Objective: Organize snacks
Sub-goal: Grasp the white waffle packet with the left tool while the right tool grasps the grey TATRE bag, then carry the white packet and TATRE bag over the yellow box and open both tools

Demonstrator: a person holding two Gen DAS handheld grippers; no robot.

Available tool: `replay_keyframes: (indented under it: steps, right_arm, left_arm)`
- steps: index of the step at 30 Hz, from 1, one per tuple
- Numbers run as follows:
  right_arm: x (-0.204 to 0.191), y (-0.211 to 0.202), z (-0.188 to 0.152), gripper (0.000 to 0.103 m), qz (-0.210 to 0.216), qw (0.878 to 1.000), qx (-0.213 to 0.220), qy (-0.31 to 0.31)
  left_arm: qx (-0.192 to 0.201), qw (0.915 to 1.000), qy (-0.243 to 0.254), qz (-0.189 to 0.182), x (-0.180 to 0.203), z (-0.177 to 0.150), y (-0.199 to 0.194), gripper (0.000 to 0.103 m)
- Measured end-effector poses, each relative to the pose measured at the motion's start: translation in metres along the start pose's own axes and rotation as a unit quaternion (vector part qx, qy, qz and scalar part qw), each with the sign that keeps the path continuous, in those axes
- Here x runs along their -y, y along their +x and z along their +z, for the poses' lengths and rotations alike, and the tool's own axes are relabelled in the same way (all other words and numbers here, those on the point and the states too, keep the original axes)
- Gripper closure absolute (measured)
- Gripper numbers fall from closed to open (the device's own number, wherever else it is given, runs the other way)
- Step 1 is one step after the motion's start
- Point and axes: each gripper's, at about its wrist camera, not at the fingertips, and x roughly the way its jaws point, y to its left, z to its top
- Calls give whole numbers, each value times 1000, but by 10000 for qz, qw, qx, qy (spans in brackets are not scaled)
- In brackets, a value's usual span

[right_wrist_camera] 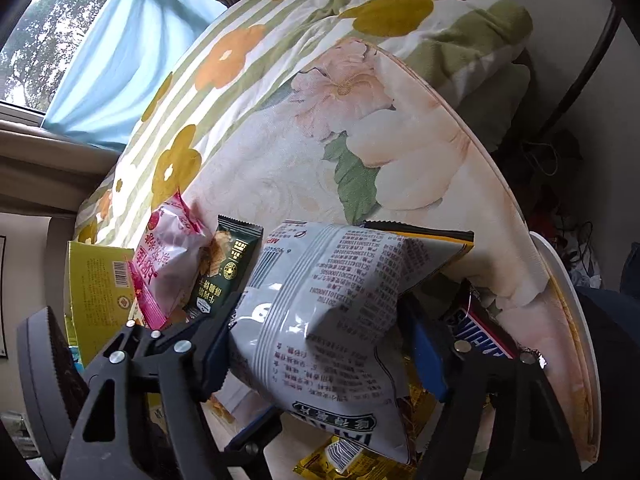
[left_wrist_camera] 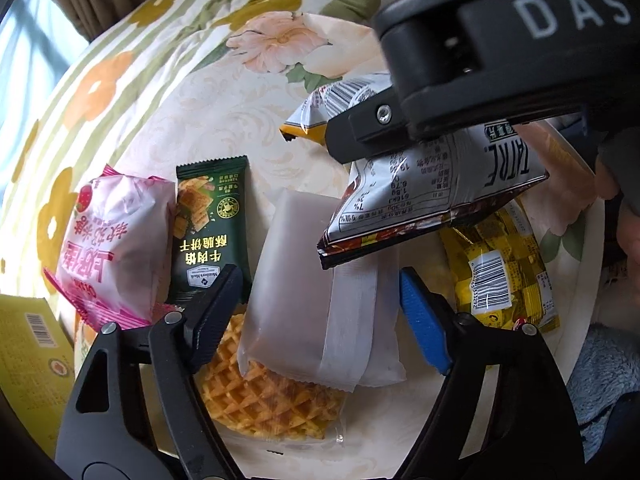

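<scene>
Snacks lay bunched on a round tray (left_wrist_camera: 576, 280) resting on a floral quilt (left_wrist_camera: 132, 60). Going left to right in the left wrist view: a yellow box (left_wrist_camera: 28, 356) off the tray's left edge, pink bun packet (left_wrist_camera: 112, 248), dark green cracker packet (left_wrist_camera: 212, 220), then a frosted white packet (left_wrist_camera: 320, 288) lying over a waffle packet (left_wrist_camera: 264, 400) near the tray's middle, and a yellow candy packet (left_wrist_camera: 504, 272) at the right edge.

Left tongs (left_wrist_camera: 322, 316) were wide open, empty, fingers straddling the white packet without touching it, likely lined up as the next pick.

Right tongs (right_wrist_camera: 316, 352) were clamped on a silver chip bag (right_wrist_camera: 332, 304), lifted clear above the pile, probably to carry it off for sorting. In the left view the bag (left_wrist_camera: 432, 200) hung from the right tongs (left_wrist_camera: 380, 136) over the white packet's far end, so it partly blocked that pick.

A chocolate bar (right_wrist_camera: 484, 332) sat just right of the bag near the tray's right edge. Packets were tight; a grab could snag neighbours.
</scene>
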Motion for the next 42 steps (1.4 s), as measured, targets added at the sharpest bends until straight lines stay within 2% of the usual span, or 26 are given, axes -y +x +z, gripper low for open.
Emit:
replay_keyframes:
  steps: [4, 14, 21, 28, 32, 36, 42]
  right_arm:
    - [3, -5, -1, 36, 95, 9999, 66, 29]
    - [3, -14, 0, 40, 245, 9996, 144, -72]
    - [-6, -29, -1, 42, 400, 9985, 251, -272]
    - [-22, -58, -2, 44, 593, 9948, 439, -695]
    - [-38, -76, -2, 44, 751, 9902, 557, -1041]
    - [-63, -93, -4, 44, 832, 9811, 679, -1611]
    - [-106, -113, -8, 44, 1222, 9594, 882, -2385]
  left_arm:
    - [-38, 10000, -4, -40, 3, -1, 3, 38]
    - [-41, 9999, 8, 114, 24, -10, -5, 42]
    - [167, 9992, -339, 108, 30, -21, -34, 43]
    - [551, 9934, -939, 361, 27, -32, -77, 43]
    - [837, 9840, -1476, 549, 19, -43, -107, 43]
    - [1134, 9689, -2047, 804, 2, -51, -137, 43]
    - [1577, 9379, -2863, 1163, -21, -65, -183, 42]
